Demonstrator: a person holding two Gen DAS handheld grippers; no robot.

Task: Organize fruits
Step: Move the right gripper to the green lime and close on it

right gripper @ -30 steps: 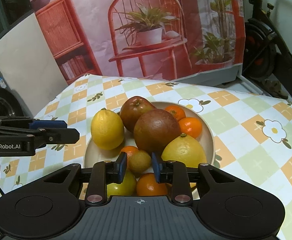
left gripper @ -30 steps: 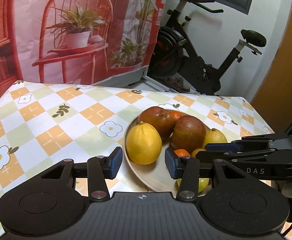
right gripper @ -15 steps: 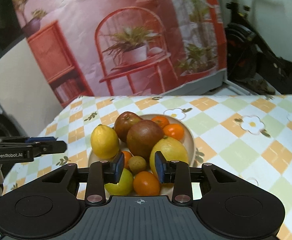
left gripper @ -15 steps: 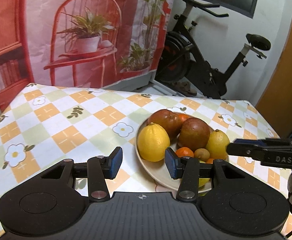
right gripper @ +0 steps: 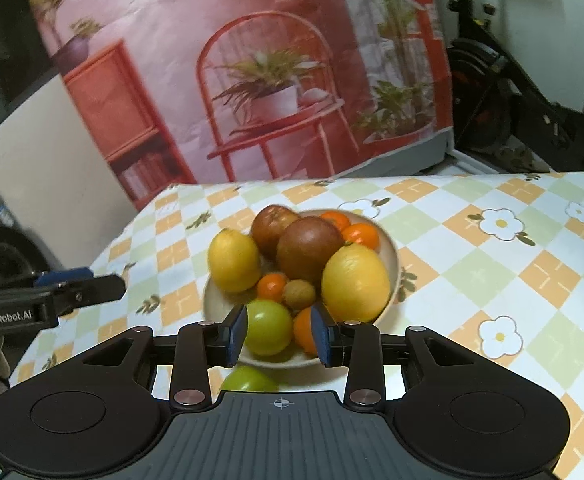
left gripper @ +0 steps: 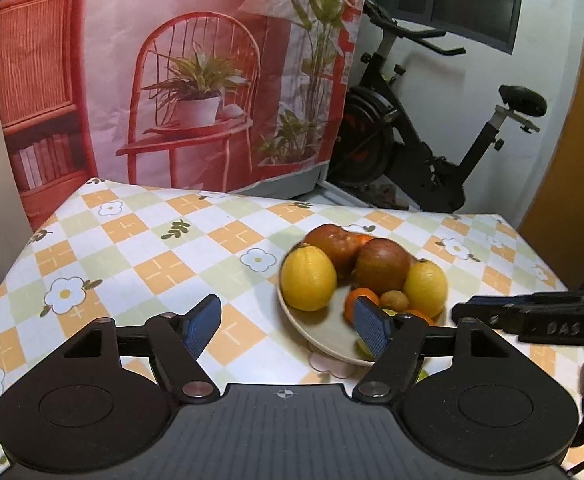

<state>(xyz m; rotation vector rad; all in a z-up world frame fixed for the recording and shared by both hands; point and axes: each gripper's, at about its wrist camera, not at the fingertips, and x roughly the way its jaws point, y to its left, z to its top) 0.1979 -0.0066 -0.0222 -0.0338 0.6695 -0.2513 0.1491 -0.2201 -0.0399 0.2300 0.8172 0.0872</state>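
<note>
Two lemons, two dark red apples, small oranges, a kiwi and a green fruit sat heaped in a beige bowl on the checkered tablecloth. Another green fruit lay just outside the bowl's near rim. The left gripper was spread wide and empty; the right gripper was partly open, holding nothing.

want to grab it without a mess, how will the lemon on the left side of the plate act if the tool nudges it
The left lemon looks rounded and firm, so it would probably roll rather than dent. It leans near the plate rim, so a sideways nudge may send it onto the tablecloth. Its skin looks smooth, possibly slippery.
</note>
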